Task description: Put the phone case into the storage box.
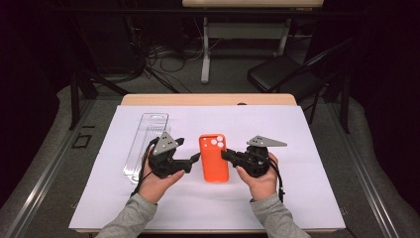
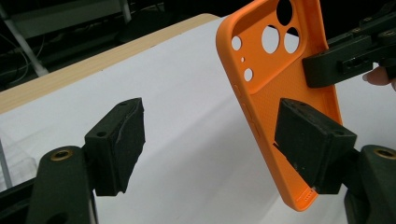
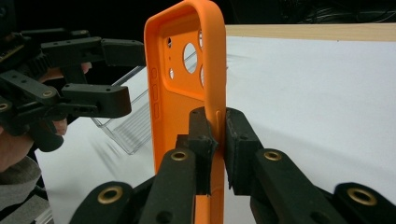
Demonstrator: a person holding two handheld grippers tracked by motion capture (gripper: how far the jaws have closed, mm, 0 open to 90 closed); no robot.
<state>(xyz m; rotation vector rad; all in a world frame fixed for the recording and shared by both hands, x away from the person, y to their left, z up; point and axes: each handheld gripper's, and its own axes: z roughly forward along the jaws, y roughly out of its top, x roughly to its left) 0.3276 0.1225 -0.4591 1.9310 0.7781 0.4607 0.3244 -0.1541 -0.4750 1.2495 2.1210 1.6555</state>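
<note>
Pinching orange case (image 3: 187,93) by side wall: right gripper (image 3: 217,135), clamped. Left gripper (image 2: 210,140) jaws apart (one pad beside case edge). Clear tray (image 1: 146,146) lies left, on white sheet (image 1: 297,148).

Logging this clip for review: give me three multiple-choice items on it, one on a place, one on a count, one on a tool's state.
1. Where does the clear plastic package lie relative to the orange phone case?
A on the left tool's side
B on the right tool's side
C under it

2. How many large round holes are in the case?
A one
B three
C five

3. The right tool is
A open
B shut on the case's edge
C off the case

A: it lies beyond the left tool.
B: three large openings show.
B: both pads pinch the edge.
</note>
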